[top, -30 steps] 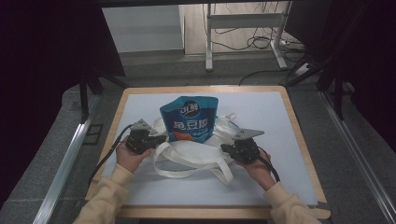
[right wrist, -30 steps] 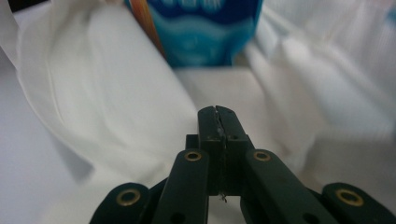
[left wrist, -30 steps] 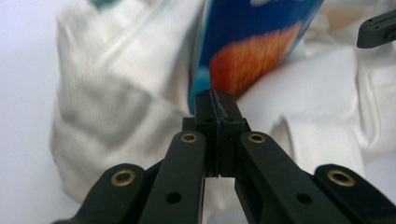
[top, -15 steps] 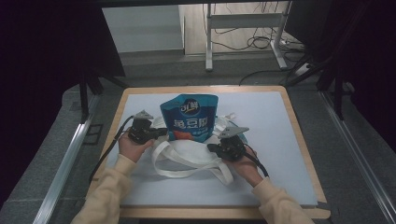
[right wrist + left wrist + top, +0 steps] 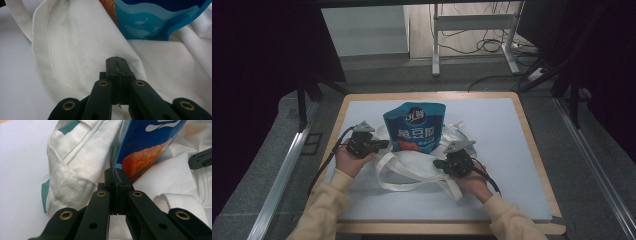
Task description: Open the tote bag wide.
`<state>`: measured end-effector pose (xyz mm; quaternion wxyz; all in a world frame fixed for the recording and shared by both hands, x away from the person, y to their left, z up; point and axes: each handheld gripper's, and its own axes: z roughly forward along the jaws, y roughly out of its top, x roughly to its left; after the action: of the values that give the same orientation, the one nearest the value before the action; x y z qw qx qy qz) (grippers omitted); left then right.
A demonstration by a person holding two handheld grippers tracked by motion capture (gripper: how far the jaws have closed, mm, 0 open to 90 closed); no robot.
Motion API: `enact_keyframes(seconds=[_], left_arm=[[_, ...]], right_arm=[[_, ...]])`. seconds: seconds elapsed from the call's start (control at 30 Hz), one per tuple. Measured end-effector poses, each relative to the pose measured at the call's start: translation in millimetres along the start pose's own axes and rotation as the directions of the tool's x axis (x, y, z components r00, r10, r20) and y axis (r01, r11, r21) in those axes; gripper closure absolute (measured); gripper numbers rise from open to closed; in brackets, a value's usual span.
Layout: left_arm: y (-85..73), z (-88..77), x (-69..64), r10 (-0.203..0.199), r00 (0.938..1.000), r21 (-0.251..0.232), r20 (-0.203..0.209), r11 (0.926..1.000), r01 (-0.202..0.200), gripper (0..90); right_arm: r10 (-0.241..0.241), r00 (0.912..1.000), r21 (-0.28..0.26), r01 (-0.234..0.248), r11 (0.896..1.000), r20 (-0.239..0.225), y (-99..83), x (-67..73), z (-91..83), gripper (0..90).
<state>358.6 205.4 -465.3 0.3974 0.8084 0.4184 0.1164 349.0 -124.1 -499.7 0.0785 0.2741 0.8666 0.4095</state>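
A: Where do we see the blue snack pouch (image 5: pixel 414 126)?

B: It stands in the white cloth bag (image 5: pixel 412 167) at the middle of the table (image 5: pixel 522 150).

A: And our 2 grippers?

B: The left gripper (image 5: pixel 384 144) has its jaws pressed together, tips just at the pouch's lower edge. The right gripper (image 5: pixel 438 163) is likewise closed, its tips against the bag's cloth; we cannot tell whether any cloth is pinched.

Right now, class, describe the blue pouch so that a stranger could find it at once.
Start at the wooden-edged table with its pale mat. Near the mat's middle lies a white cloth bag with long handles. The blue pouch stands in the bag's mouth, the only glossy, coloured thing there, printed with white characters and an orange picture low down.
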Motion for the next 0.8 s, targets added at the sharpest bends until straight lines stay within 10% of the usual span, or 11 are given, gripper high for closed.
enact_keyframes(seconds=[0.8], left_arm=[[17.6,56.2,33.0,-0.119,0.9922,0.081,-0.038,0.9893,0.122,90.0]], right_arm=[[-0.021,0.9996,0.095,0.022,0.995,-0.02,-15.2,7.6,16.9,89.2]])
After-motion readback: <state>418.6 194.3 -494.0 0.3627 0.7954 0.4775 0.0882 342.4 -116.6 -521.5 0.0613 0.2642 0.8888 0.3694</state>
